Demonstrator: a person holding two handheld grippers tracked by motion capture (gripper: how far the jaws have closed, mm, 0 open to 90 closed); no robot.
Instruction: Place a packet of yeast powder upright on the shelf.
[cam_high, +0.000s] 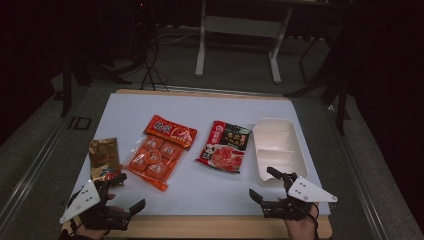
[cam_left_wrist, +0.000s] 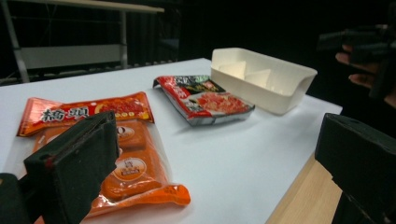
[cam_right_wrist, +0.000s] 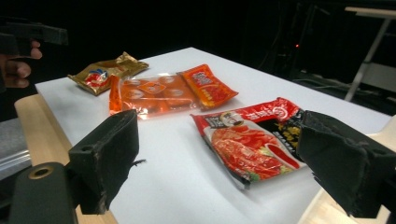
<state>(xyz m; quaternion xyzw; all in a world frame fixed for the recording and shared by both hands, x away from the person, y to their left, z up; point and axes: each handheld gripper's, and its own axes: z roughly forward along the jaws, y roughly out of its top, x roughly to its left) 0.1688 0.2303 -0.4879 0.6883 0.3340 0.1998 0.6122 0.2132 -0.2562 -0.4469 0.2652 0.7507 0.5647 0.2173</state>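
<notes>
Near the table's front left corner, a hand holds my left gripper (cam_high: 129, 191) open, just in front of a gold snack packet (cam_high: 103, 159). In the left gripper view, the left gripper (cam_left_wrist: 215, 140) has nothing between its wide-apart jaws, and an orange multi-pack (cam_left_wrist: 116, 154) lies close ahead. My right gripper (cam_high: 261, 182) is open at the front right, beside the near end of a white divided tray (cam_high: 279, 150). In the right gripper view, the right gripper (cam_right_wrist: 217, 144) is empty, with a red and black sauce packet (cam_right_wrist: 252, 140) lying flat just ahead.
On the white sheet (cam_high: 210, 185) the orange multi-pack (cam_high: 160, 150) and the red and black packet (cam_high: 225, 146) lie mid-table. The bare wooden table edge (cam_high: 210, 226) runs along the front. A white desk frame (cam_high: 240, 30) stands on the floor behind.
</notes>
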